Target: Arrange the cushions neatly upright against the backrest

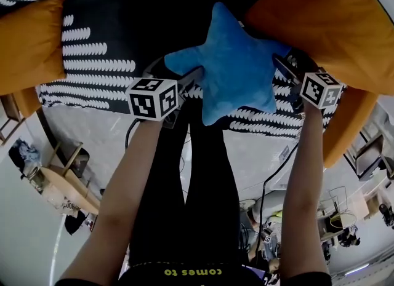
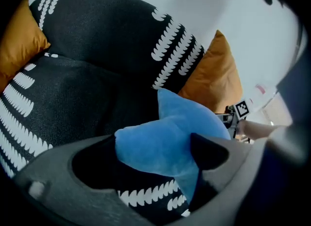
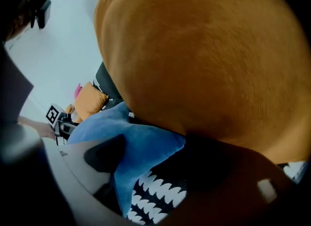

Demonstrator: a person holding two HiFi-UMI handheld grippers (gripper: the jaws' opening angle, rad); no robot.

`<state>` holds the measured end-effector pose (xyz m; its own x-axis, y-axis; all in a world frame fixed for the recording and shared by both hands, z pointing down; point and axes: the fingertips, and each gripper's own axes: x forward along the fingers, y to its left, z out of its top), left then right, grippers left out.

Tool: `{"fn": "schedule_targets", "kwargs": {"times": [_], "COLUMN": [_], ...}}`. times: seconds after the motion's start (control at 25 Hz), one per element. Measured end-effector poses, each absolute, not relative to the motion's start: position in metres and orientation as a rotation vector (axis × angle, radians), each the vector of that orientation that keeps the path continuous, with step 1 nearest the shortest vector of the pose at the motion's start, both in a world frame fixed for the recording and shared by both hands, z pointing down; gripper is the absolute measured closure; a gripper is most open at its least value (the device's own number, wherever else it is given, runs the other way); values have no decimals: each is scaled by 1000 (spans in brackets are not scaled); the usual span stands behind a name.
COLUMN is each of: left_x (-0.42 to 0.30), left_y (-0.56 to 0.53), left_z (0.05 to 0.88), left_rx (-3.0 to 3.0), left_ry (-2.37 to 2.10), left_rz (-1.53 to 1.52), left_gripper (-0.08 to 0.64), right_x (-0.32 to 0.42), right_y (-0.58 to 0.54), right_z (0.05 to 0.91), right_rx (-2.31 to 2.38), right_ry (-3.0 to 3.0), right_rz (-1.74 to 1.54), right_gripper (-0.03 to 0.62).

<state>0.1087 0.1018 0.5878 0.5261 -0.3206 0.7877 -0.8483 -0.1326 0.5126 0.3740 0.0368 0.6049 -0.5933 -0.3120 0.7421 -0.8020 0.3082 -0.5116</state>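
The left claw (image 2: 153, 154) stands released, one point of the single blue star cushion (image 1: 237, 63) loose between its jaws; the right claw (image 3: 155, 159) is likewise spread around an opposite point. The star lies centre frame on the black sofa (image 1: 104, 39) with white scalloped stripes, between two orange cushions, one upper left (image 1: 28, 42), one upper right (image 1: 332, 20). Below, a pale glossy floor (image 1: 246, 155) carries a cable (image 1: 271, 180).

Soft, even light, fisheye bending the edges, orange cushion (image 3: 209, 60) looming blurred just beyond the shadowed jaws.
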Motion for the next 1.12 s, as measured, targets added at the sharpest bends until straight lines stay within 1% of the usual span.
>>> {"fn": "schedule_targets", "kwargs": {"times": [0.04,0.08,0.16,0.2,0.32,0.4,0.52,0.76,0.88,0.92,1.12], "left_x": [112,115,120,122,122,117,113,86,62,52,8], "left_y": [104,107,110,110,111,117,129,142,131,126,90], "left_z": [588,587,583,579,566,563,562,557,535,529,517], "left_rx": [1705,1708,1719,1733,1794,1815,1814,1793,1828,1839,1892], "left_ry": [-974,-954,-926,-921,-939,-955,-957,-989,-1043,-1060,-1124], "left_rz": [612,601,580,578,619,663,698,706,686,664,657], "left_gripper": [71,76,106,127,251,295,341,379,410,445,468], "right_x": [377,376,370,366,357,348,341,316,300,294,259], "right_y": [39,41,44,44,44,47,51,58,59,58,43], "right_z": [609,611,610,607,594,585,574,547,526,519,502], "right_rx": [976,958,916,905,904,921,963,983,994,1007,1041], "right_ry": [-2065,-2076,-2108,-2122,-2155,-2175,-2194,-2251,-2286,-2300,-2349], "right_rz": [1304,1370,1461,1468,1398,1345,1252,1201,1185,1183,1157], "right_gripper": [174,172,267,303,422,470,494,511,518,522,531]}}
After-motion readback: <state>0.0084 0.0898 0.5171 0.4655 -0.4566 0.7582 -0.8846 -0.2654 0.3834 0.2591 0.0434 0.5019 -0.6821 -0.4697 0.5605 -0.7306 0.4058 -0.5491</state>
